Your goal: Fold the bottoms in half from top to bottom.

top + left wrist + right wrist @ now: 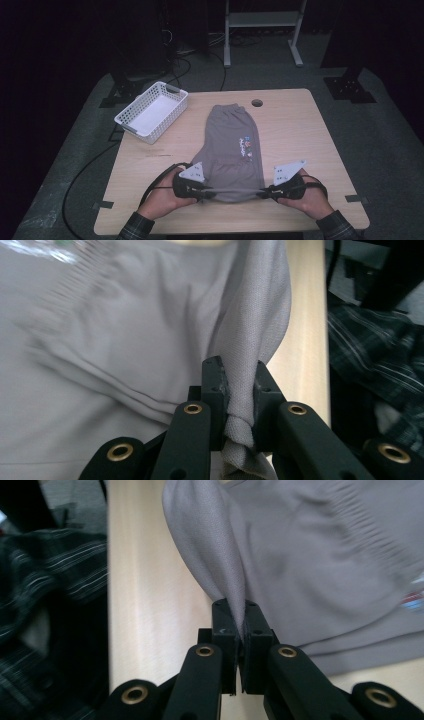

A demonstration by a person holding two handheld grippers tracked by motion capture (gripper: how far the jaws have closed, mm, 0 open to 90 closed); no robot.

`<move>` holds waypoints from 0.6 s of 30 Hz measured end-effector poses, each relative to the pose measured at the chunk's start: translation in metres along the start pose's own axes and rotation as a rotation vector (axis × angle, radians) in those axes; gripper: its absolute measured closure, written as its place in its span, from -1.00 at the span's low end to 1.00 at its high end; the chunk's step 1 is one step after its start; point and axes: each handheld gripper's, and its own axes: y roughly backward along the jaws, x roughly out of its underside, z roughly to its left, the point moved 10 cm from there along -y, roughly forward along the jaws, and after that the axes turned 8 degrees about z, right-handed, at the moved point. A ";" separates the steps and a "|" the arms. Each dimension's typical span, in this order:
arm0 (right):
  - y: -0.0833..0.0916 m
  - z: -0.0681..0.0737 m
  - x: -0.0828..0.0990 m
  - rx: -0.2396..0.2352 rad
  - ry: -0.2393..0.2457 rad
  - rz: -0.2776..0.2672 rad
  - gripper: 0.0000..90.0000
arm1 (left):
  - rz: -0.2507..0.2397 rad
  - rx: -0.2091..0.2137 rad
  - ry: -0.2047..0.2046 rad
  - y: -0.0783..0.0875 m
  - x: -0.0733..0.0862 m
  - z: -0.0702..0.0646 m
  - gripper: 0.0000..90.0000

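Wooden table (300, 130): grey shorts (232, 145) lie flat; left gripper (204, 193) and right gripper (264, 192) each pinch a near hem corner, apparently to fold it.

shorts (232, 145) mid table (310, 150), basket (151, 111) far left

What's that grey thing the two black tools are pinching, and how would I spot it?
On the wooden table, right of the white basket, lie grey shorts. The left gripper and right gripper pinch their near edge. They're the one soft cloth there, with a small colourful print.
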 end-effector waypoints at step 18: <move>0.002 -0.091 -0.039 0.188 -0.103 -0.037 0.92 | -0.007 -0.219 0.052 0.010 -0.032 0.100 0.73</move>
